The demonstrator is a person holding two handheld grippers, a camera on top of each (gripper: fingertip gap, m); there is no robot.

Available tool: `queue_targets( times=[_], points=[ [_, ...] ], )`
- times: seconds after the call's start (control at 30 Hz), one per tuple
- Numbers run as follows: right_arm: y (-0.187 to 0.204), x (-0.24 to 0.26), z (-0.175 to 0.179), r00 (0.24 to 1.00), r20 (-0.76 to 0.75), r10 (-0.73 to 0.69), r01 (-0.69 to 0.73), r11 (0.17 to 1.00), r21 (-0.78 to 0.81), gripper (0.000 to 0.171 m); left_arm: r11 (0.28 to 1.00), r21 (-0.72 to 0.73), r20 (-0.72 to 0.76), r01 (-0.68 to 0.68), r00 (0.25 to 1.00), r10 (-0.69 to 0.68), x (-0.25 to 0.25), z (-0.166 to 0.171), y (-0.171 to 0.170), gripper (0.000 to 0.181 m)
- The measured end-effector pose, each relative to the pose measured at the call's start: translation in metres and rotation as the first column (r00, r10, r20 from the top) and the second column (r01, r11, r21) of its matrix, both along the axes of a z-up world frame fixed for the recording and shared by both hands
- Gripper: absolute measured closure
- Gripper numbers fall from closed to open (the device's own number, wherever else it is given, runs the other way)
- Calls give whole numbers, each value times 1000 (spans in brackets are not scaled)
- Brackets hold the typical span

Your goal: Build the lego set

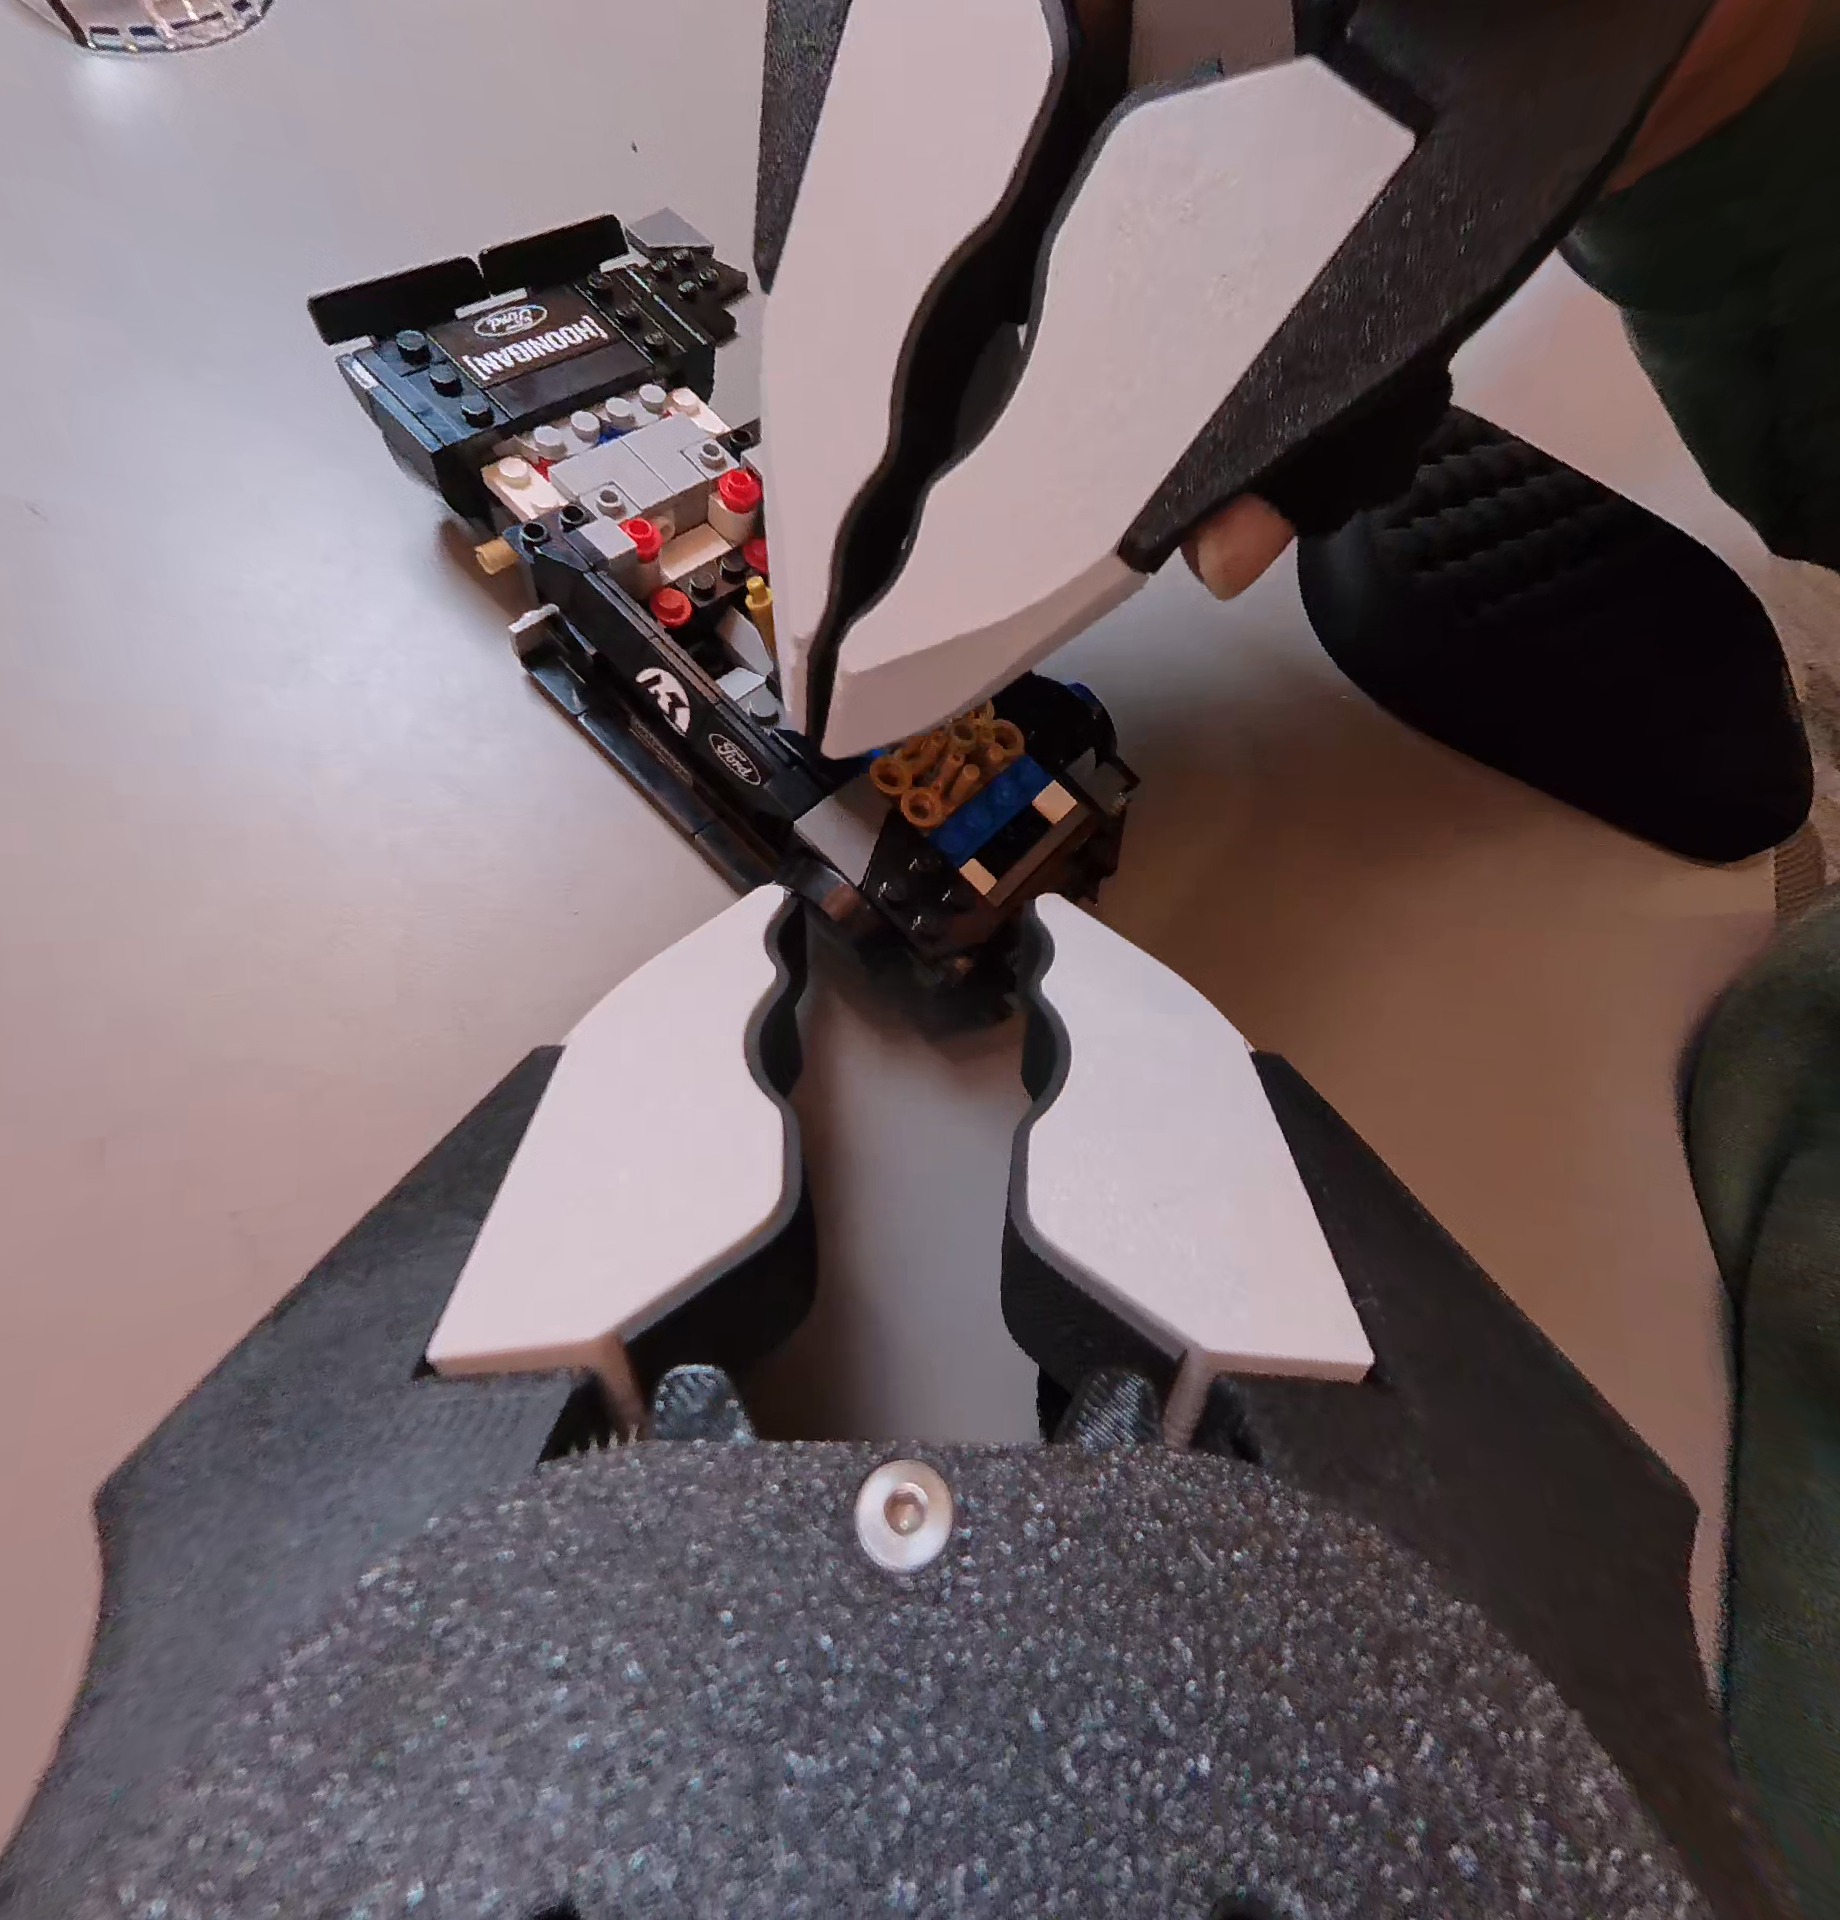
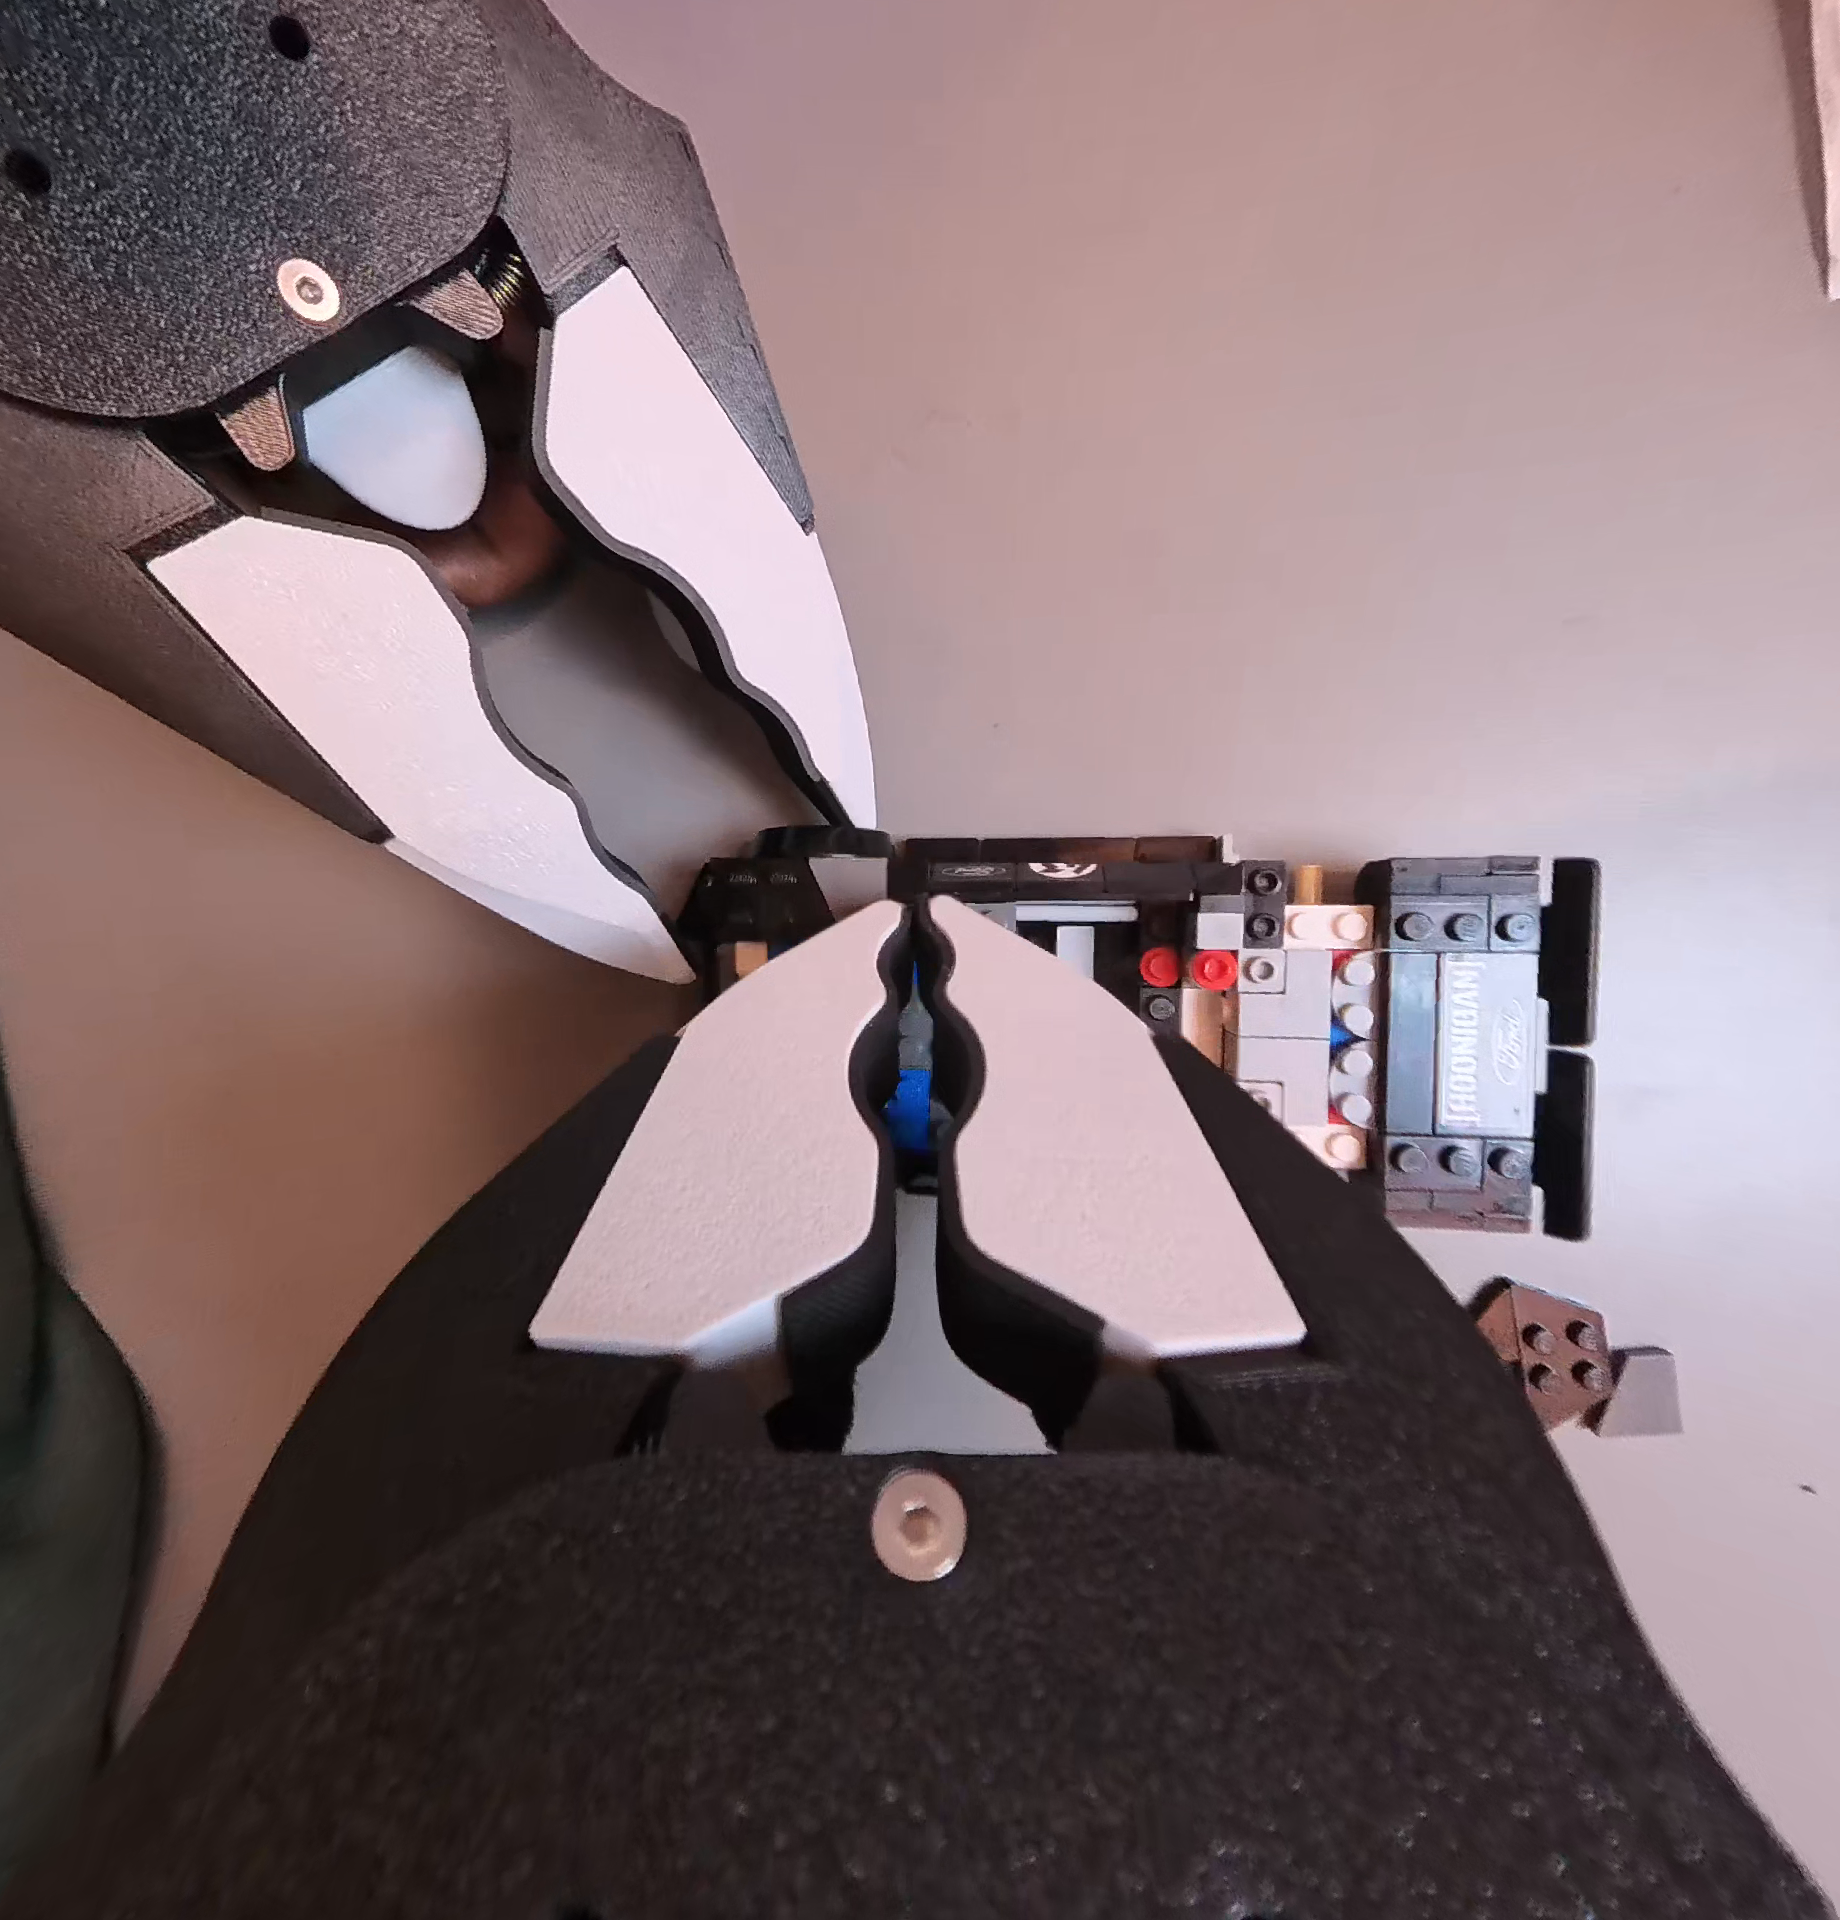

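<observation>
The left gripper (image 1: 911, 940), nearest the left wrist camera, has its jaws spread and bearing on either side of the nose of the Lego car (image 1: 625, 540), bracing it on the table (image 1: 168, 831). The right gripper (image 1: 822, 727) comes down from above onto the same nose, jaws drawn almost together; in the right wrist view its tips (image 2: 921, 914) sit over the model with a blue part glimpsed in the gap. Whether a piece is actually clamped there cannot be told. Just beyond the left gripper's tips, a gold engine cluster (image 1: 947, 769) sits on blue plates at the front of the car.

Risks, as a judgement:
- Off-axis downward pressure may tip the nose out of the left gripper's brace, since only the narrow front section is held.
- The gold parts look thin and could pop off if the white fingers (image 1: 1051, 499) brush them.
- The smooth table offers little friction; the car may slide.

The car is mostly glossy black plastic with studded grey, white and red bricks amidships and a stickered rear panel. A loose dark studded piece (image 2: 1555, 1356) lies near the car's rear corner. The finger pads are matte white with wavy black inner edges.
</observation>
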State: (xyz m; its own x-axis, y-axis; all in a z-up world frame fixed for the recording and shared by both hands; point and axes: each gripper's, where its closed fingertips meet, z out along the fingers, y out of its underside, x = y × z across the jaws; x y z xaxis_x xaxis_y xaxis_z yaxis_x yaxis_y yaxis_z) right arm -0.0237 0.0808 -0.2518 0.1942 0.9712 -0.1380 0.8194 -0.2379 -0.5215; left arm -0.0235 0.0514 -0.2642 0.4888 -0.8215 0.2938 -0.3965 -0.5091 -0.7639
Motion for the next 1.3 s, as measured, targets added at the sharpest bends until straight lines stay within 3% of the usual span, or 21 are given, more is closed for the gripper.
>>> queue_targets(
  times=[1.3],
  points=[
    [-1, 2, -8, 977, 189, 93, -107, 992, 63, 171, 1000, 15, -30, 12, 999, -11, 2, -4, -2, 143]
  ],
)
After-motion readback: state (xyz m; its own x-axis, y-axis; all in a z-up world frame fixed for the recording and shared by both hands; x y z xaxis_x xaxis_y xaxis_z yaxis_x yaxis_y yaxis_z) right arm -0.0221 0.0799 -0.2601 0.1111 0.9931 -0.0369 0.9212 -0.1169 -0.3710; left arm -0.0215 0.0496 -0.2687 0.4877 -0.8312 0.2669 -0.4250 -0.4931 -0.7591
